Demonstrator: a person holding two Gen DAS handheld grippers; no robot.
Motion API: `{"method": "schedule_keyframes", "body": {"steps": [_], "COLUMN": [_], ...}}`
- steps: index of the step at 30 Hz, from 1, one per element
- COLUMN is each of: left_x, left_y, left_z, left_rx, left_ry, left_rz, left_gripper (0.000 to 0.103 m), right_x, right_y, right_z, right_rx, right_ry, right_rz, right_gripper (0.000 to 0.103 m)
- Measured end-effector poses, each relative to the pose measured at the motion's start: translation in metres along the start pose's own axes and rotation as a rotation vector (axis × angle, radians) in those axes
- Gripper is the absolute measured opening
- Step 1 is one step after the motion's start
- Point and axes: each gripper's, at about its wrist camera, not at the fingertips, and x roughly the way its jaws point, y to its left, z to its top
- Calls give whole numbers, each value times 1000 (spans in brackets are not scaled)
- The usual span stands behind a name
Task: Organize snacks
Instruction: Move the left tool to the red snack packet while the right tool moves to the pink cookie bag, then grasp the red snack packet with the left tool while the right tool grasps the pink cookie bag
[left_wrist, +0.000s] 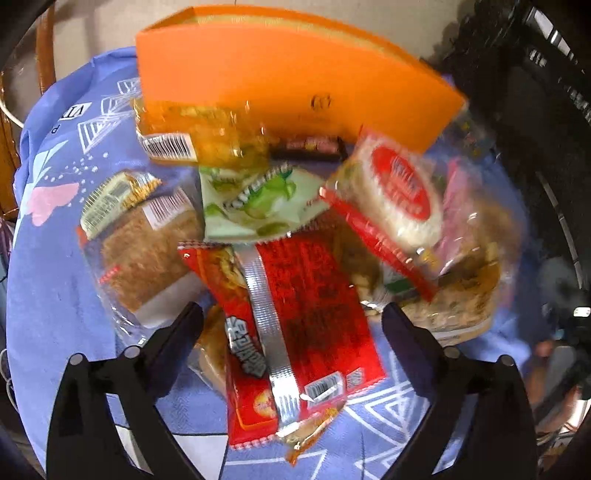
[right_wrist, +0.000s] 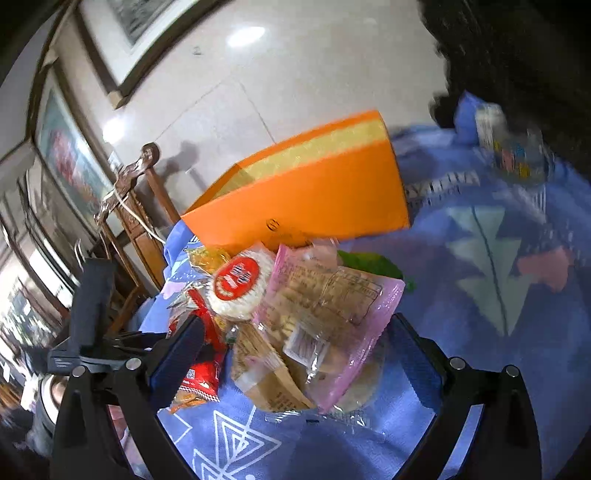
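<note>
Red foil noodle packet (left_wrist: 306, 325) lies nearest the left gripper (left_wrist: 291, 314), seam-side up with a crimped silver strip, right between the spread jaws; pads are not touching it. Right gripper (right_wrist: 295, 328) is also spread wide, with the pink film pouch (right_wrist: 332, 306) and a clear-wrapped brown wafer pack (right_wrist: 266, 373) sitting in its gap, nothing pinched.

Snack pile sits on a blue patterned tablecloth (left_wrist: 55, 295), all in front of the orange box (left_wrist: 288, 74). Using the box as landmark:
- just below it: amber crinkly bag with barcode (left_wrist: 195, 140), dark candy bar (left_wrist: 306, 146), pale green sachet (left_wrist: 258, 203)
- lower left: clear-wrapped brown cake (left_wrist: 147, 254)
- lower right: round white rice-cracker pack with red label (left_wrist: 402, 192), leaning on the pile

Box is open-topped cardboard with a yellowish inner wall and blocks whatever lies behind it.

Only the right view shows the carved wooden chair (right_wrist: 140, 206), glossy tiled floor, framed pictures and a clear plastic container (right_wrist: 513, 151) far right of the box. Left view is motion-blurred.
</note>
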Motion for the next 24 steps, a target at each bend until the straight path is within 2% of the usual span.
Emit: {"method": "schedule_keyframes", "body": {"steps": [3,4,5,6,8,9,10,11,16,20,24], "left_x": [10,10,11,10,6,2,0,-4,-30,-46,-48], "left_y": [-7,-9,-9,-8,-4,-2,-1,3,13,21,27], "left_z": [-1,0,0,-1,-2,-3,-3,-3,-8,-12,-19], "left_rx": [31,37,42,46,45,53,49,40,37,37,35], "left_ry": [10,2,5,17,14,0,-6,-14,-61,-80,-79], "left_rz": [49,59,48,35,32,62,73,71,54,45,41], "left_gripper": [97,93,69,59,57,57,56,56,56,56,56], "right_x": [-5,-5,-6,-7,-10,-11,-10,-9,-3,5,18], "right_y": [20,26,32,42,54,58,60,58,34,29,10], "right_z": [11,16,20,27,37,41,46,48,42,27,23], "right_rx": [-121,-156,-194,-260,-360,-394,-413,-416,-374,-454,-501], "right_ry": [0,2,5,4,-17,-28,-36,-29,18,109,188], "right_rz": [-27,-33,-42,-73,-144,-192,-251,-270,-247,-214,-256], "right_gripper": [100,100,100,100,100,100,100,100,100,100,100]}}
